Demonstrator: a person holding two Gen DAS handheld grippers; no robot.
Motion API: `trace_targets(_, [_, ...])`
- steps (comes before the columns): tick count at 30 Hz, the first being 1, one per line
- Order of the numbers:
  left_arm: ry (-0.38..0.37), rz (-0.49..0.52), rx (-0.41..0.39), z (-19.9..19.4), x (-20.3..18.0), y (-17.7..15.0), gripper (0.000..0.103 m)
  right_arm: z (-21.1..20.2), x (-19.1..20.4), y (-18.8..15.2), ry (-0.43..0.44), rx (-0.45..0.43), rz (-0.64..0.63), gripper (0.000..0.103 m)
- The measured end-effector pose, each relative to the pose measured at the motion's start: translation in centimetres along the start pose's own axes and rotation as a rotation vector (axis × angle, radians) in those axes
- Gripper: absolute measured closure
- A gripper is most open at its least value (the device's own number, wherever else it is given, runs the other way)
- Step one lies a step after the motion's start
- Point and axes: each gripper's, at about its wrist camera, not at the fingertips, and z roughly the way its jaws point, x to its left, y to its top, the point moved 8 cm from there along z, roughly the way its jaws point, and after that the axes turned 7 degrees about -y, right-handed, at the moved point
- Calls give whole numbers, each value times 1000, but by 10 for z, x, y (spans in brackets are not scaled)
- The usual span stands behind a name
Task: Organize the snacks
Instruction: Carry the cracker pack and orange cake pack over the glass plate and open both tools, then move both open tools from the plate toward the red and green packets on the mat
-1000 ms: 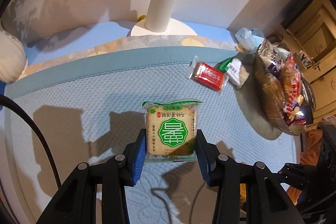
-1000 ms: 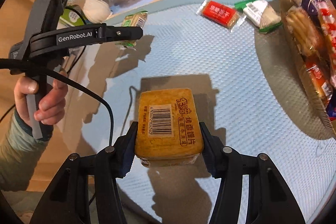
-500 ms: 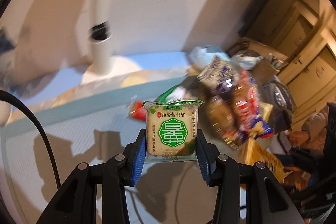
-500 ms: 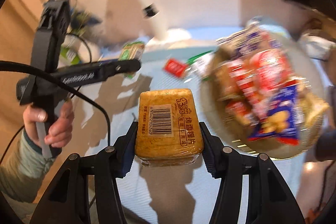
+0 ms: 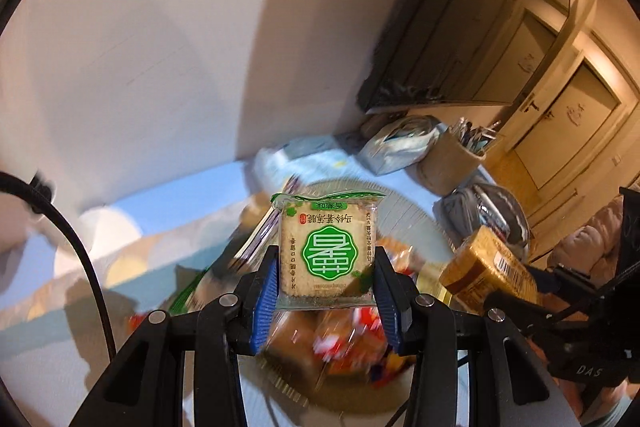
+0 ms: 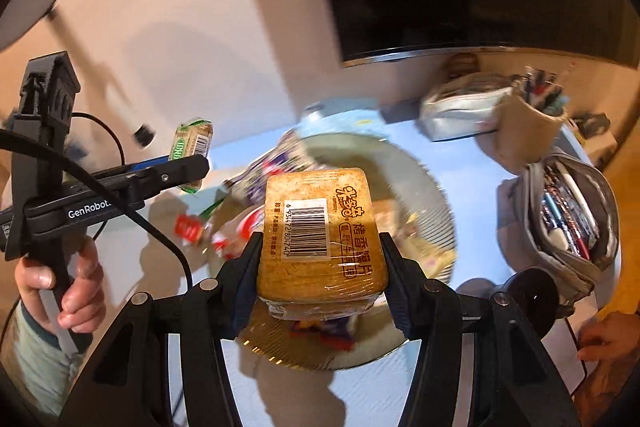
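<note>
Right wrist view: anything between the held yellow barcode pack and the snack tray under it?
No. In the right wrist view the yellow pack, clamped in the right gripper, hangs over the tray of blurred snacks; only air between.

On the bench (image 6: 472, 163) stands a round tray (image 6: 436, 195) with snack packets piled in it. Behind the tray, toward the wall, lie a pouch (image 6: 460, 107) and a pen cup (image 6: 528, 119) side by side; to its right sits an open pencil case (image 6: 568, 223). Left of the tray, two small packets (image 6: 192, 227) lie on the bench.
</note>
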Motion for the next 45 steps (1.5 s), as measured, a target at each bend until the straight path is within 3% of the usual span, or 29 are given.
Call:
trace_targets(7, [-29, 52, 36, 38, -27, 28, 60, 8, -26, 9, -27, 3, 22, 48])
trace_targets(9, [-29, 43, 56, 46, -29, 28, 48, 13, -28, 7, -36, 30, 17, 45])
trace_targets(10, [-19, 30, 60, 48, -27, 28, 34, 14, -28, 7, -29, 36, 19, 45])
trace_targets(11, [-18, 20, 52, 48, -25, 28, 32, 14, -27, 6, -20, 36, 20, 45])
trace_targets(20, [-2, -66, 44, 26, 7, 7, 32, 6, -25, -4, 0, 45, 28, 44])
trace_targets(27, [94, -133, -11, -26, 65, -14, 32, 2, -5, -10, 32, 56, 13, 45])
trace_targets(34, [170, -222, -74, -82, 118, -37, 32, 5, 40, -13, 71, 67, -47, 45])
trace_targets(45, [197, -322, 4, -75, 166, -89, 33, 18, 120, -10, 110, 103, -255, 45])
